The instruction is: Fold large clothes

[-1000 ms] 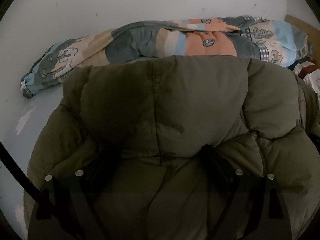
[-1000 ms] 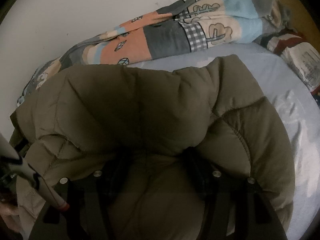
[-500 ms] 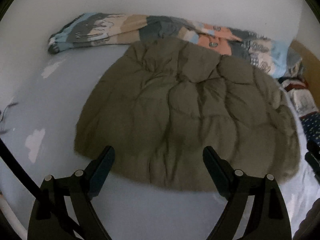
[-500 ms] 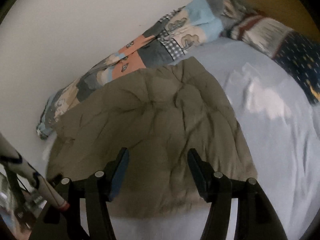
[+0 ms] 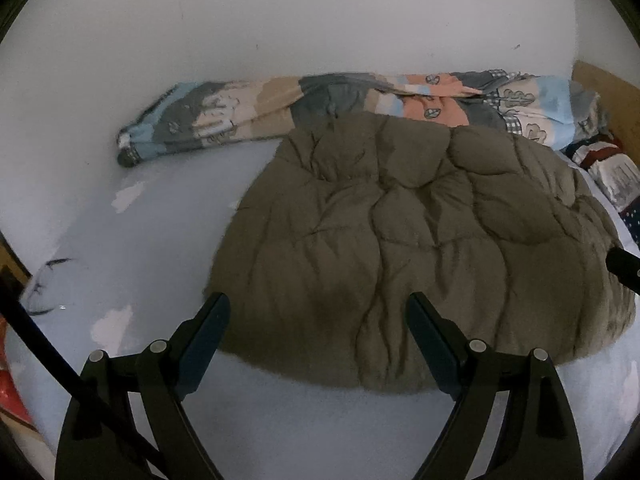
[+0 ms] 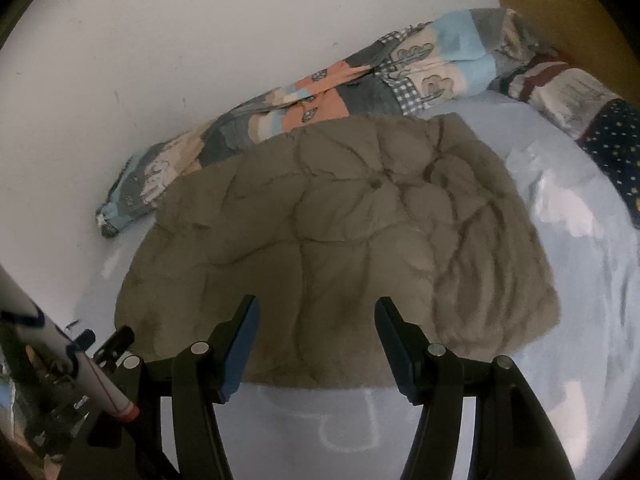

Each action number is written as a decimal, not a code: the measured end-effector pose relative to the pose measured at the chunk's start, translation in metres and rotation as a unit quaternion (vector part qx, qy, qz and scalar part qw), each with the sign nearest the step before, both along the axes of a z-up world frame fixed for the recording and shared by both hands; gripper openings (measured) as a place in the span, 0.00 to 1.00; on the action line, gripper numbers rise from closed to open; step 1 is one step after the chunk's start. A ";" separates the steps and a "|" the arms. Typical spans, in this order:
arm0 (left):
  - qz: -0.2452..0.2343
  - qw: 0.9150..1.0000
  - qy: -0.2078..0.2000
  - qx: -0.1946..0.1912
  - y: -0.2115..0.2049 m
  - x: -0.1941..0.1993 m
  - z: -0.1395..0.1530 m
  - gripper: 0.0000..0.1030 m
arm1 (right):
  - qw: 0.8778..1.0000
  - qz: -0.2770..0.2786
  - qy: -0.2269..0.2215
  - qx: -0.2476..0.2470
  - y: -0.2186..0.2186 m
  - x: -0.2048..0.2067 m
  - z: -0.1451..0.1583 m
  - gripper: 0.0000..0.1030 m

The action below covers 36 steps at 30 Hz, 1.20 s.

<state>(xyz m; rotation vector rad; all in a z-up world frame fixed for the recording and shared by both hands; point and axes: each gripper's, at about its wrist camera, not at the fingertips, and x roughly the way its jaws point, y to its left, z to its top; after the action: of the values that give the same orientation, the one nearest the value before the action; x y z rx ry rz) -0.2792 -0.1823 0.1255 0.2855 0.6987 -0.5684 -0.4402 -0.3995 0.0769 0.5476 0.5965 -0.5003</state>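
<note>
An olive-green puffy quilted coat (image 5: 400, 236) lies folded into a broad flat bundle on the pale blue bed sheet (image 5: 168, 232); the right wrist view shows it too (image 6: 332, 232). My left gripper (image 5: 318, 312) hovers over the coat's near edge, open, nothing between its fingers. My right gripper (image 6: 316, 316) stands open above the near edge as well, empty. A tip of the right gripper (image 5: 624, 270) shows at the right edge of the left wrist view.
A patchwork duvet (image 5: 320, 100) (image 6: 320, 88) lies rolled along the white wall behind the coat. Patterned pillows (image 6: 580, 104) sit at the far right by a wooden headboard (image 6: 560, 8). A white pole (image 6: 60, 332) and clutter stand at the bed's left edge.
Both grippers let go of the coat and pulled back and up from it. A second ago the coat filled both views around the fingers; it now lies flat on the sheet.
</note>
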 end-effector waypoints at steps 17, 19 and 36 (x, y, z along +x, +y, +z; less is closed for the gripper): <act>0.001 0.996 0.062 0.070 -0.038 0.048 -0.050 0.93 | 0.992 0.012 0.121 -0.030 -0.019 0.079 -0.064 0.66; 0.003 0.996 0.056 0.064 -0.037 0.046 -0.046 0.93 | 0.992 0.013 0.122 -0.029 -0.019 0.079 -0.062 0.66; 0.089 0.990 0.112 0.020 -0.001 0.075 -0.045 0.93 | 0.987 -0.134 0.063 0.066 -0.104 -0.018 -0.041 0.65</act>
<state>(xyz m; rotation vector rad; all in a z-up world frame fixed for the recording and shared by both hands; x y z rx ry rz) -0.2039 -0.1832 0.0806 0.1957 0.9428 -0.4197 -0.4586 -0.5039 0.0364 0.7308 0.6845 -0.7569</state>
